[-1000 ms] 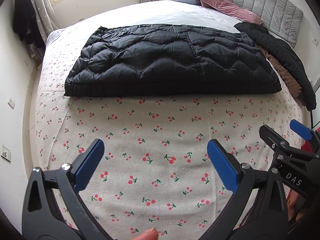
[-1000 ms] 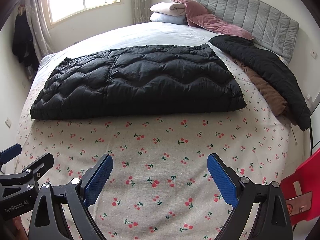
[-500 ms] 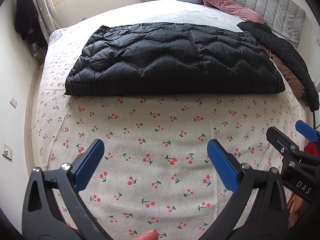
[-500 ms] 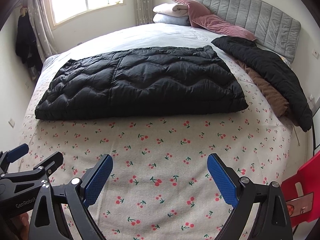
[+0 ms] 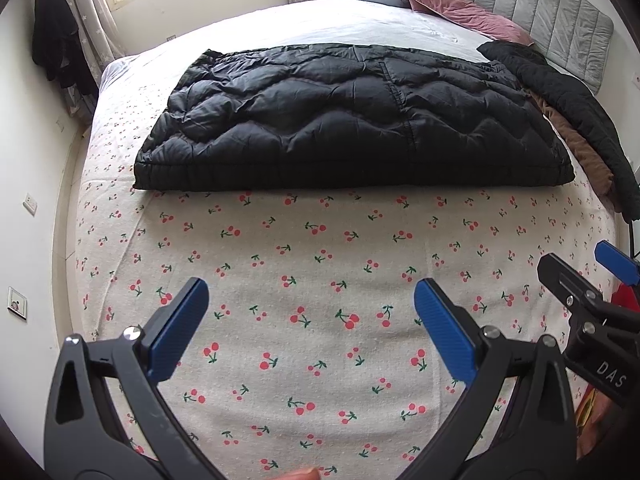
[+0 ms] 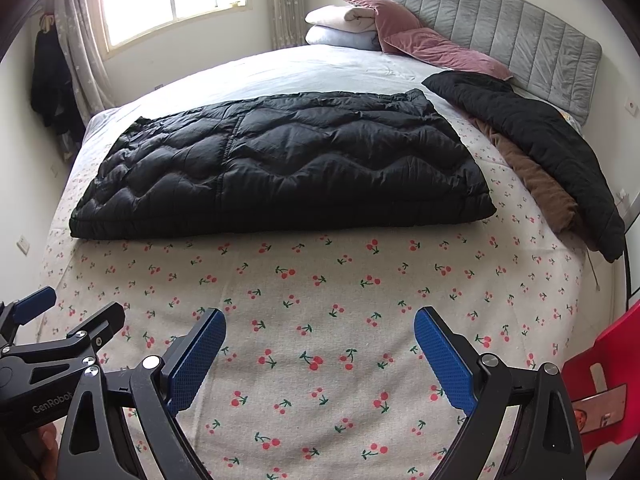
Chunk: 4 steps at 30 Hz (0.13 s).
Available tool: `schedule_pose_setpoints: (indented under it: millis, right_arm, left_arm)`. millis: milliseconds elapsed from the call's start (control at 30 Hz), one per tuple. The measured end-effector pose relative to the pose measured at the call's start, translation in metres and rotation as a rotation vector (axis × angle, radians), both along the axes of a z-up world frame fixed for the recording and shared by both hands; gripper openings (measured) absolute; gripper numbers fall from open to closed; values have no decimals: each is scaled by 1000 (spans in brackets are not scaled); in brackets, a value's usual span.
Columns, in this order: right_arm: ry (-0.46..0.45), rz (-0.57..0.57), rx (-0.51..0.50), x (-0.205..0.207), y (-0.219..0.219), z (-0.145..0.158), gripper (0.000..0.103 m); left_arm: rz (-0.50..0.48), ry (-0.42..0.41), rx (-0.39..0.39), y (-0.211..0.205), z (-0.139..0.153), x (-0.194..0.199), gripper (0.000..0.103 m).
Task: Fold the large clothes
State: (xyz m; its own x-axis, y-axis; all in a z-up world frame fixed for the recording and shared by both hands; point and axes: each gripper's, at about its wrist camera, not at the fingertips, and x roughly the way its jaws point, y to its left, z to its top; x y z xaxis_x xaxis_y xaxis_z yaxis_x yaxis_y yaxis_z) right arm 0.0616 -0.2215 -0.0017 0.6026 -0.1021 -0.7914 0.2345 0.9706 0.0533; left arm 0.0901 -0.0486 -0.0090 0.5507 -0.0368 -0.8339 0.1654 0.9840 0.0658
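A black quilted puffer jacket point(image 5: 352, 120) lies folded into a flat rectangle across the cherry-print bed sheet point(image 5: 312, 264); it also shows in the right wrist view point(image 6: 280, 164). My left gripper point(image 5: 312, 320) is open and empty, held above the sheet well in front of the jacket. My right gripper point(image 6: 320, 352) is open and empty too, at the same distance from it. The right gripper shows at the right edge of the left wrist view point(image 5: 588, 280), and the left gripper at the left edge of the right wrist view point(image 6: 60, 320).
A second black coat point(image 6: 532, 140) over a brown garment point(image 6: 536, 184) lies along the bed's right side. Pink and white pillows point(image 6: 380, 24) and a grey headboard point(image 6: 500, 28) are at the far end. A red chair point(image 6: 608, 380) stands at the right. Dark clothes point(image 6: 48, 80) hang by the window.
Both grippers have drawn back and risen a little, so the jacket looks slightly farther away. The jacket has not moved, and both grippers stay open.
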Motion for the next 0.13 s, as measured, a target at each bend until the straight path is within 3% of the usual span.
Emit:
schedule_pose_setpoints:
  millis: [133]
  right_arm:
    - [0,0,-2,0,0,-1,96]
  left_arm:
    - [3,-4,6,1,1,-1,102]
